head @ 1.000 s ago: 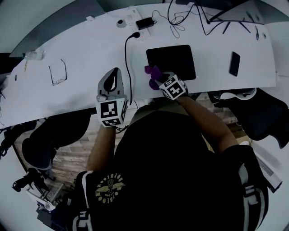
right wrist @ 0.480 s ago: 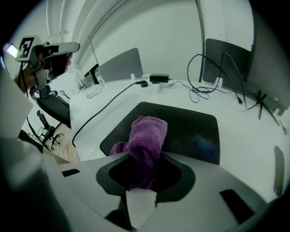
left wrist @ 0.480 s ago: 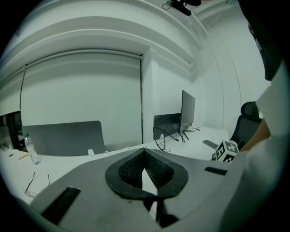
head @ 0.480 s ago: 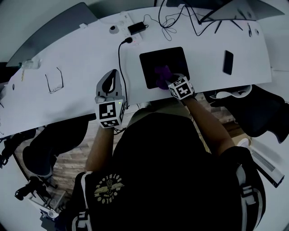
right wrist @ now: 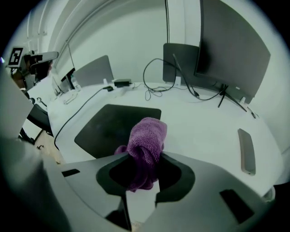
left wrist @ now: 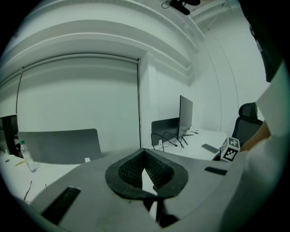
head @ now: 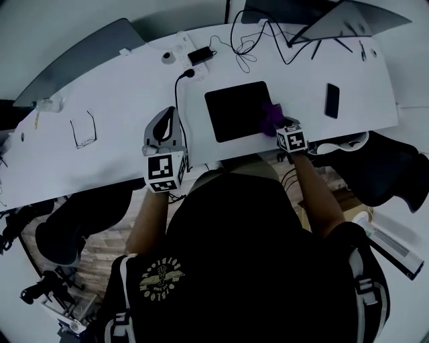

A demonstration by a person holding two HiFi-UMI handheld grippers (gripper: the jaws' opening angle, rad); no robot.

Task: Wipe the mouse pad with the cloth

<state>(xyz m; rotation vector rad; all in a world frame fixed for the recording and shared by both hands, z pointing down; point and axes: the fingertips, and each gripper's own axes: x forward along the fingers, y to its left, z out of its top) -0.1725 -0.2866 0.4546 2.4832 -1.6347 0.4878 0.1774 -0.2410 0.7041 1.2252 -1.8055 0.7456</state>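
A black mouse pad [head: 238,110] lies on the white desk [head: 120,137] near its front edge. My right gripper [head: 278,127] is shut on a purple cloth [head: 271,114], which rests at the pad's right edge. In the right gripper view the bunched cloth [right wrist: 146,145] sticks out between the jaws, with the mouse pad [right wrist: 115,127] to its left. My left gripper [head: 165,131] hovers over the desk's front edge left of the pad, jaws closed with nothing between them; in the left gripper view the left gripper [left wrist: 146,174] points at the room.
A black cable [head: 181,100] runs from a power strip [head: 191,50] to the desk edge beside my left gripper. Glasses [head: 84,128] lie at the left. A phone [head: 332,100] lies right of the pad. A laptop [head: 348,20] and tangled wires [head: 251,40] are at the back.
My right gripper has dragged the cloth rightward across the mouse pad, from its left side to its right edge. The left gripper has stayed in place.
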